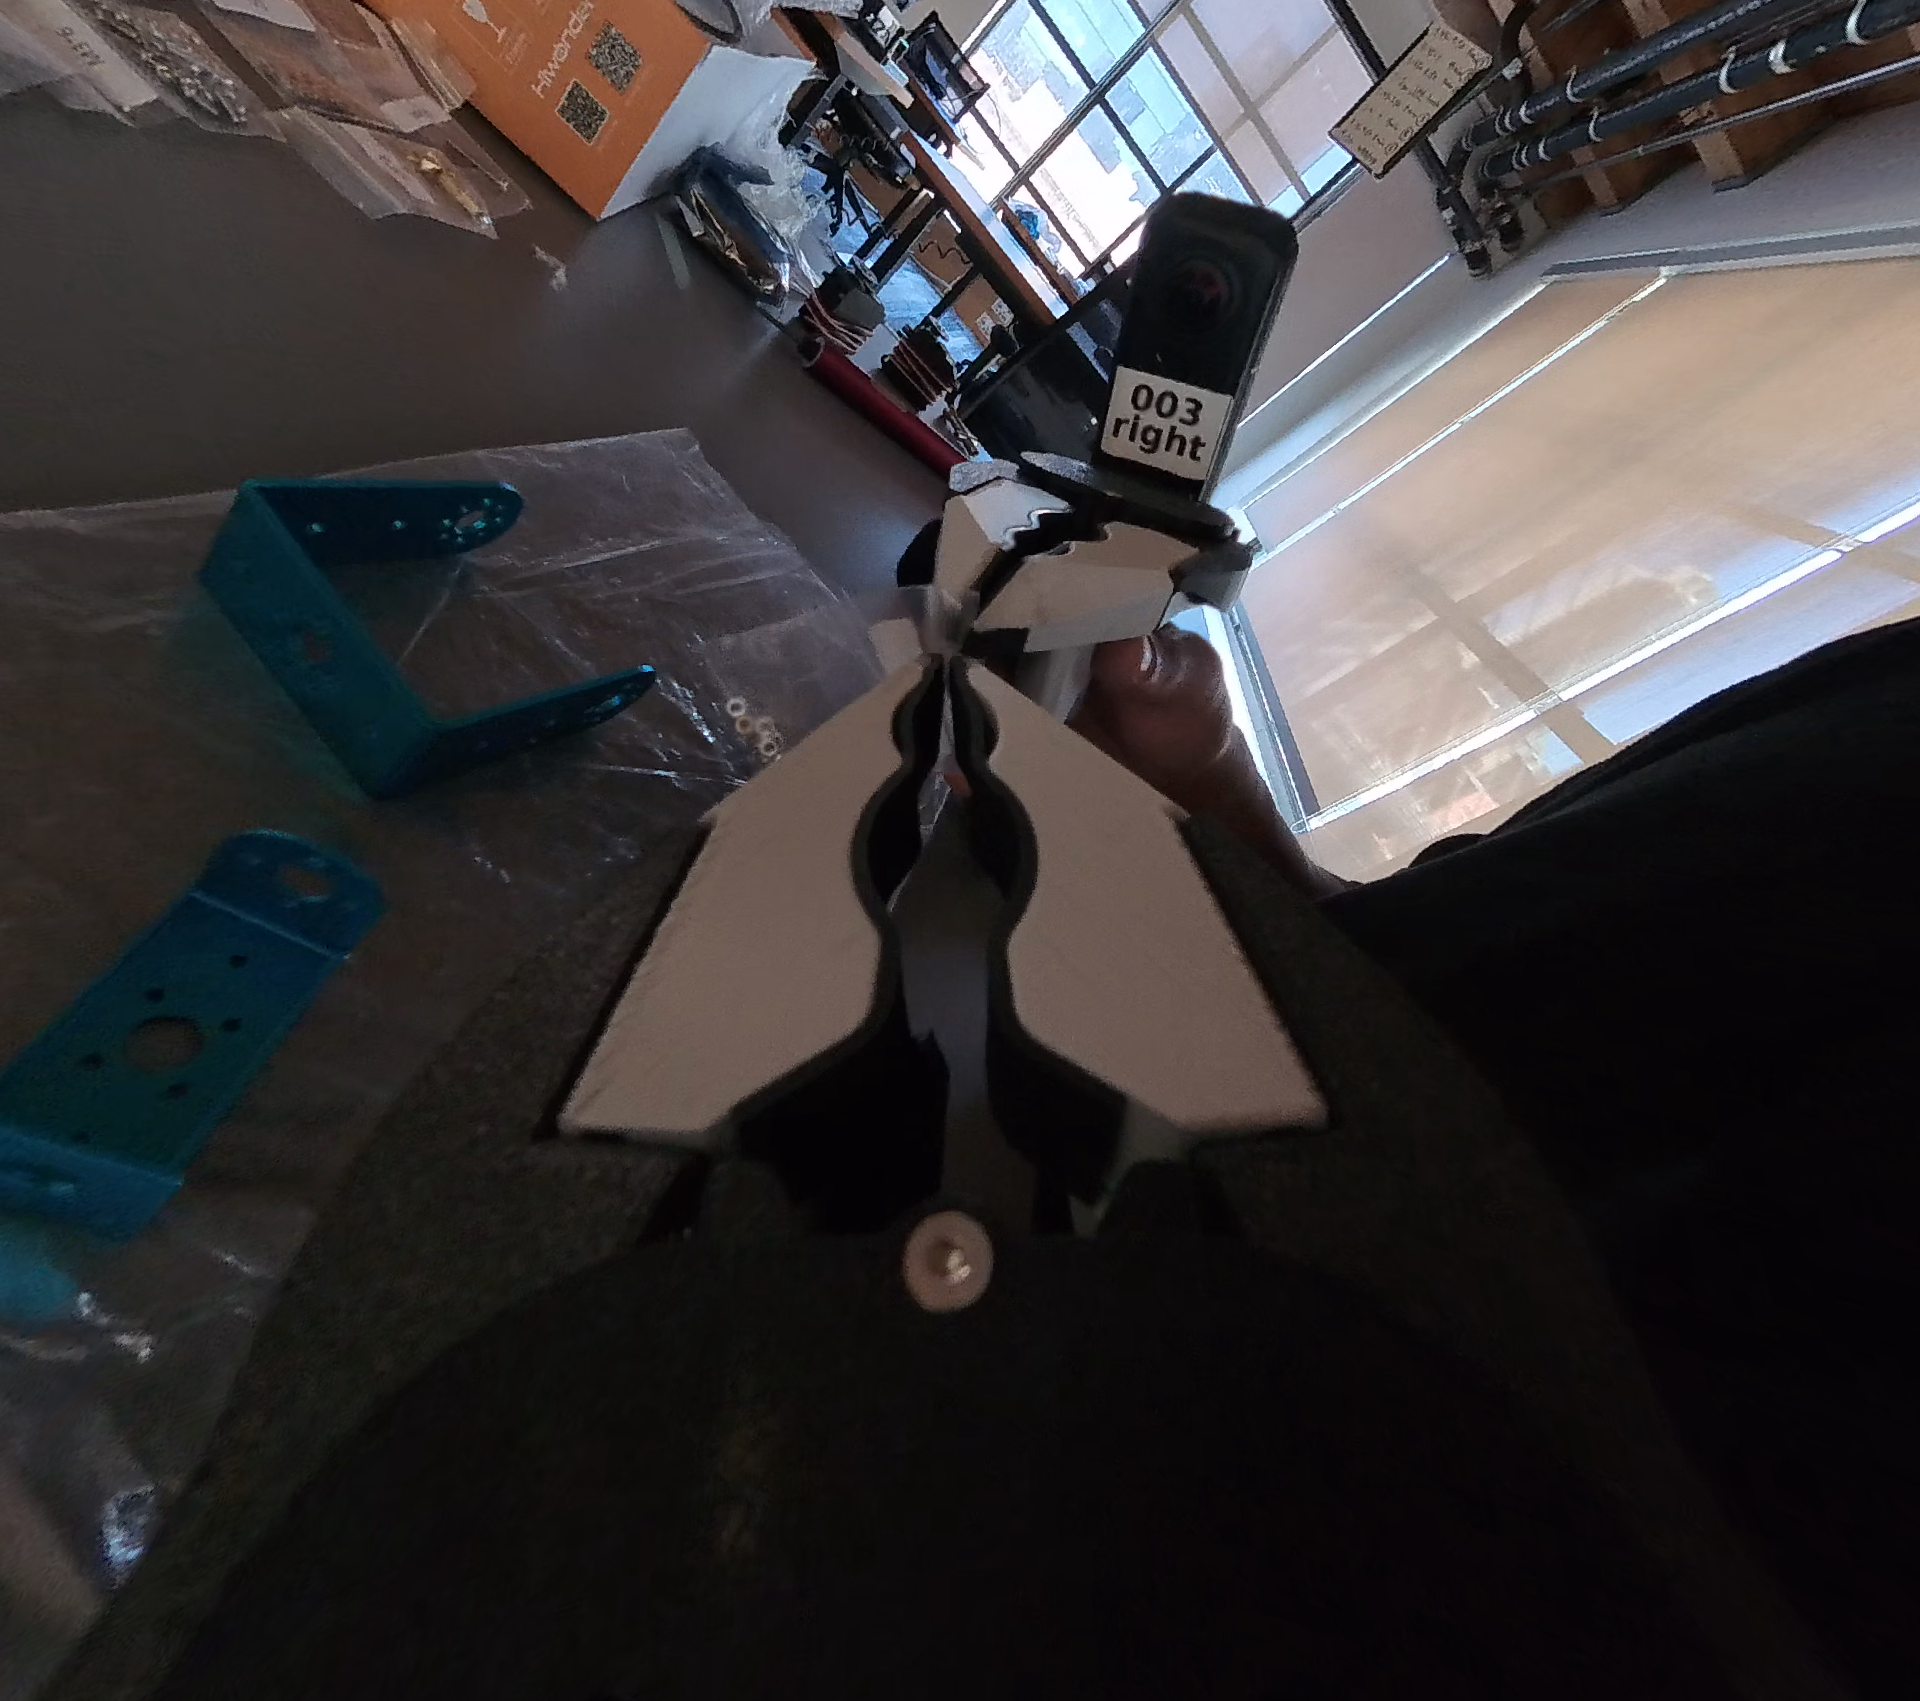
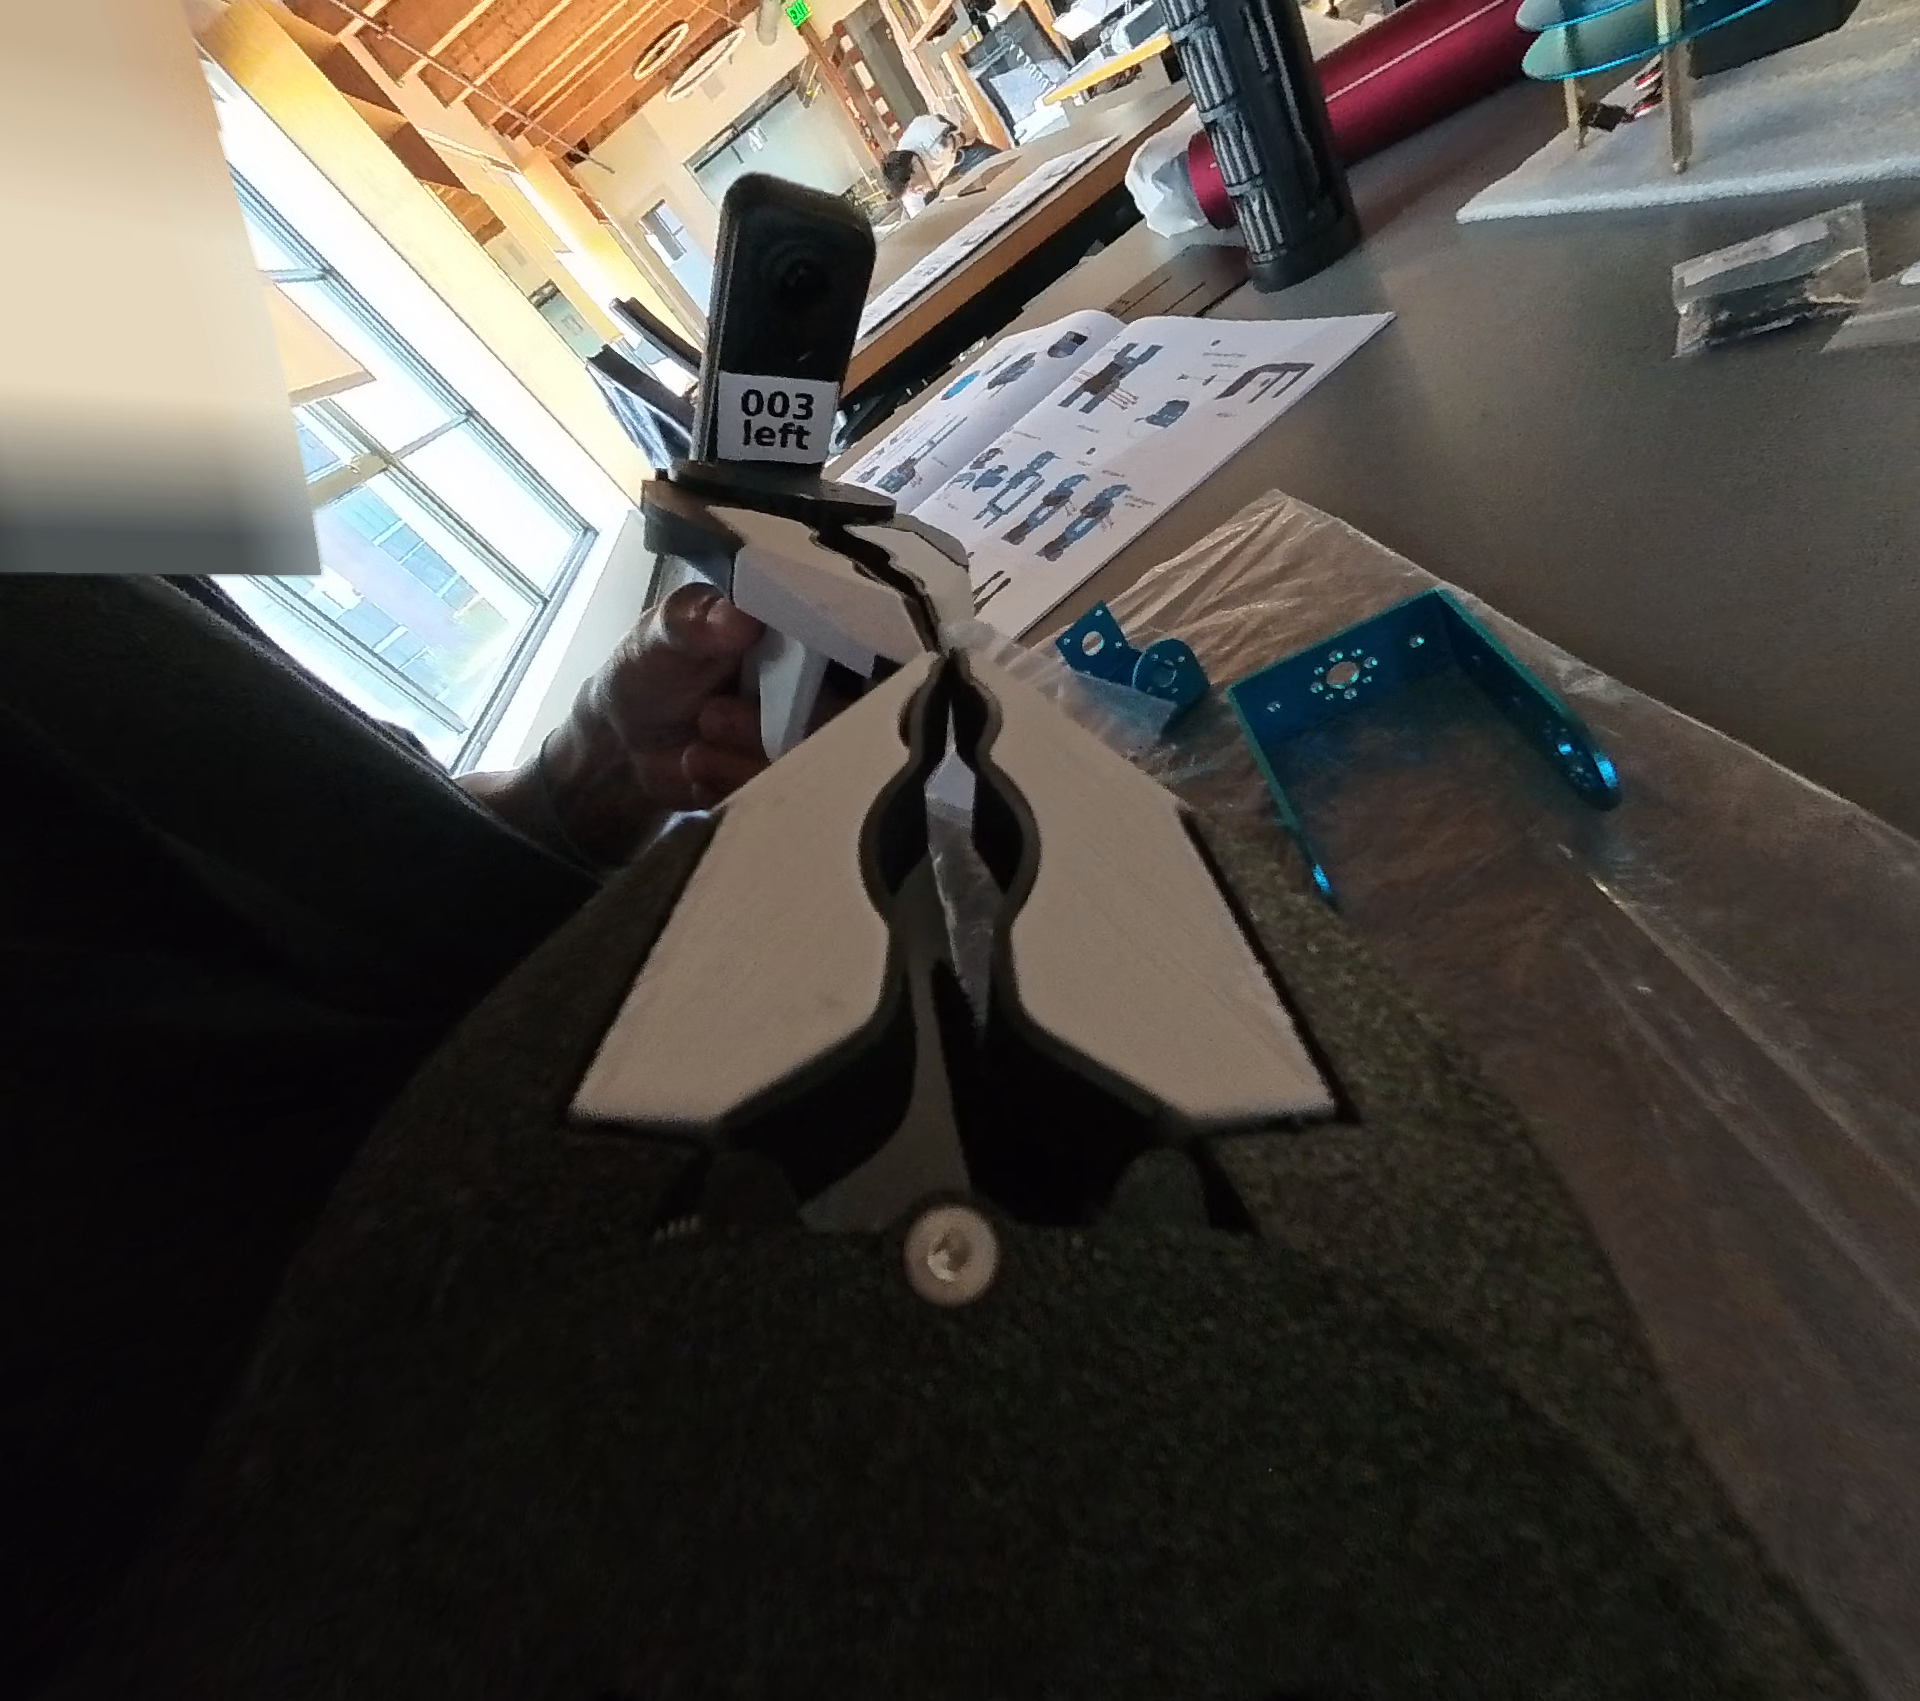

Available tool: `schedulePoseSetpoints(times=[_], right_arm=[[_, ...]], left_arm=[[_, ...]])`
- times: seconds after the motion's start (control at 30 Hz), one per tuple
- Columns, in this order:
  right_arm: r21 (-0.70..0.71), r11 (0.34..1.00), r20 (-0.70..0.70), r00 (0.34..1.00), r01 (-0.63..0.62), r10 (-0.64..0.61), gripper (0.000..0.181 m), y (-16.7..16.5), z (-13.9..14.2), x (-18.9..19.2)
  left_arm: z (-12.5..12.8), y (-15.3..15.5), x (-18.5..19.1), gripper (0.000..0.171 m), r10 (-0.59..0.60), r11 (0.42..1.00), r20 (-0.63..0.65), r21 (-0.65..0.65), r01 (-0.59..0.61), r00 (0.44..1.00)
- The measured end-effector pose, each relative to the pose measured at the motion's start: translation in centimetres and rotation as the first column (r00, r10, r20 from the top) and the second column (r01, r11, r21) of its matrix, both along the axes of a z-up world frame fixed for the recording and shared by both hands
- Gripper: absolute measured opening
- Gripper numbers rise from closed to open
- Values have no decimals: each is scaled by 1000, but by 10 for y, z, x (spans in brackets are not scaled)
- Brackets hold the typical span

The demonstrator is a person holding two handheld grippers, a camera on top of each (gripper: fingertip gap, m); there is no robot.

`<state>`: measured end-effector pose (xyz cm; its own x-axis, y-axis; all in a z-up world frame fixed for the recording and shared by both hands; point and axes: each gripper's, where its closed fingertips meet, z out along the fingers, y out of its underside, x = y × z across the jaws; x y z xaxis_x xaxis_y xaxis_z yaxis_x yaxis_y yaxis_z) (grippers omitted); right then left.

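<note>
Two grippers meet tip to tip at frame centre: the left gripper (image 1: 948, 664) and right gripper (image 1: 961, 625) both pinch, with jaws nearly closed, a small clear plastic bag (image 2: 961, 638) held above the table (image 1: 312, 321). At left lie a blue U-bracket (image 1: 343, 664), a flat blue bracket (image 1: 177, 1028) and tiny washers (image 1: 758, 721). I judge the bag may tear suddenly and scatter its contents.

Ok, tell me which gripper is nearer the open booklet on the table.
Left. The left gripper hangs just in front of the open booklet, by its near edge. The right gripper meets it tip to tip from the side away from the booklet, so farther off.
</note>
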<state>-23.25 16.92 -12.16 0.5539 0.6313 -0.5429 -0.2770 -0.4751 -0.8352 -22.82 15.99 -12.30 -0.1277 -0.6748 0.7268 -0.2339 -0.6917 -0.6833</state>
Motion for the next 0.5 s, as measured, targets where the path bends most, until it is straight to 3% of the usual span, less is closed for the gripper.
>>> schedulePoseSetpoints(times=[0.27,0.5], right_arm=[[-37,999,14,1000,0,0,0,1,-9,4],[-42,997,-62,997,-58,56,0,-4,-1,-3]], left_arm=[[6,3,-5,0,8,1000,23,6,-8,1000],[7,0,-6,0,-5,1000,20,27,4,1000]])
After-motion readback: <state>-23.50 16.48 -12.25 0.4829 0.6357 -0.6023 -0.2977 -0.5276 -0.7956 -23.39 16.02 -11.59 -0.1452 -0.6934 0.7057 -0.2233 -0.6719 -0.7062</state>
